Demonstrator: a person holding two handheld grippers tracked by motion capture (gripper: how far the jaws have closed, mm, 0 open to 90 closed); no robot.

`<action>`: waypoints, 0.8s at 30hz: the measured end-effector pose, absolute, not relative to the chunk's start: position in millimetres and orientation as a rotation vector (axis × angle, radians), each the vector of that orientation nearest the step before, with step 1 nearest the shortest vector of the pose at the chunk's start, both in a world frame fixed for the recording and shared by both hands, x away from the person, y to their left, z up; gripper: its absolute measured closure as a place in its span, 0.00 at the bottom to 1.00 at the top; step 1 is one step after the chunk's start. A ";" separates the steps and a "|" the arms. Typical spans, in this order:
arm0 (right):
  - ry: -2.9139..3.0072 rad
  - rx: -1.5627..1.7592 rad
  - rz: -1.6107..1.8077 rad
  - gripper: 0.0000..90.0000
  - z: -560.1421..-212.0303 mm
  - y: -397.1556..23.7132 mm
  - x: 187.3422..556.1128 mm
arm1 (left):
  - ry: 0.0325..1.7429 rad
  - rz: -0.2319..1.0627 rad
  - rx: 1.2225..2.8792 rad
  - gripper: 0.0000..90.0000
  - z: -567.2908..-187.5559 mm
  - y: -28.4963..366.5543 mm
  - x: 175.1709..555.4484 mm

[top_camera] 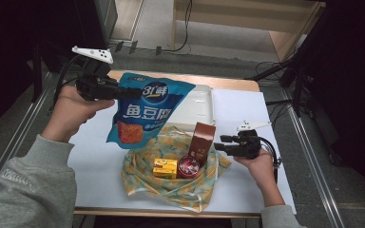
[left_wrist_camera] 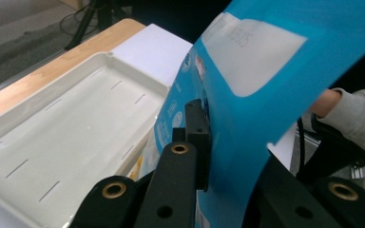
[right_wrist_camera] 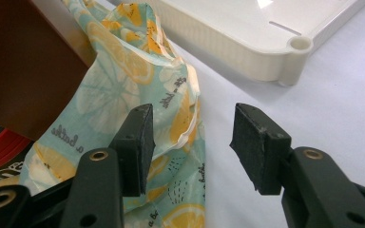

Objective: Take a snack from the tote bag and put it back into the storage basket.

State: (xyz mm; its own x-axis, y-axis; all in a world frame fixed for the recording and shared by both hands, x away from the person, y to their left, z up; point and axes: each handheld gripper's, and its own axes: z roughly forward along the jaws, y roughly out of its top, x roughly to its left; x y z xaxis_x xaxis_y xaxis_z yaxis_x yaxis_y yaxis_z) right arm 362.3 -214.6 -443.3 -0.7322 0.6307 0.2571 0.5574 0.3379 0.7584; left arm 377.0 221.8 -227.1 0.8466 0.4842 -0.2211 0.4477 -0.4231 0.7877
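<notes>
My left gripper is shut on the upper left edge of a blue snack bag and holds it in the air over the table's back left. In the left gripper view the jaws pinch the blue bag flat between them. My right gripper stands open just right of a lemon-print cloth bag. Its jaws are apart with the cloth's edge beneath them, not pinched. A brown box, a yellow box and a red round tin sit in the cloth bag.
A white tray lies at the back of the white table cover, behind the cloth bag, also seen as the tray and its corner. Bare white table lies left of the cloth bag.
</notes>
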 end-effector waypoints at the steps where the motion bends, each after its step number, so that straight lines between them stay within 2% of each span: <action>1: 2.500 1.114 1.365 0.56 -443.3 -214.6 362.3 | 0.693 0.048 2.072 1.00 -227.2 222.6 379.4; 18: 2.510 1.111 1.370 0.56 -442.6 -212.3 362.5 | 0.783 0.126 2.001 1.00 -209.4 227.0 416.2; 24: 2.513 1.098 1.371 0.56 -442.8 -211.1 362.6 | 0.825 0.155 2.035 1.00 -209.4 219.1 434.9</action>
State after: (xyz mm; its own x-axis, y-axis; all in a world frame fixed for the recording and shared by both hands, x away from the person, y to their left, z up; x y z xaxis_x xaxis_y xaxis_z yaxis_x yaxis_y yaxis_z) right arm 362.6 -211.1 -442.8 -0.7412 0.6199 0.2577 0.5523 0.3449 0.7589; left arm 434.9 219.1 -209.4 0.7690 0.6076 -0.1989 0.4937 -0.3668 0.7885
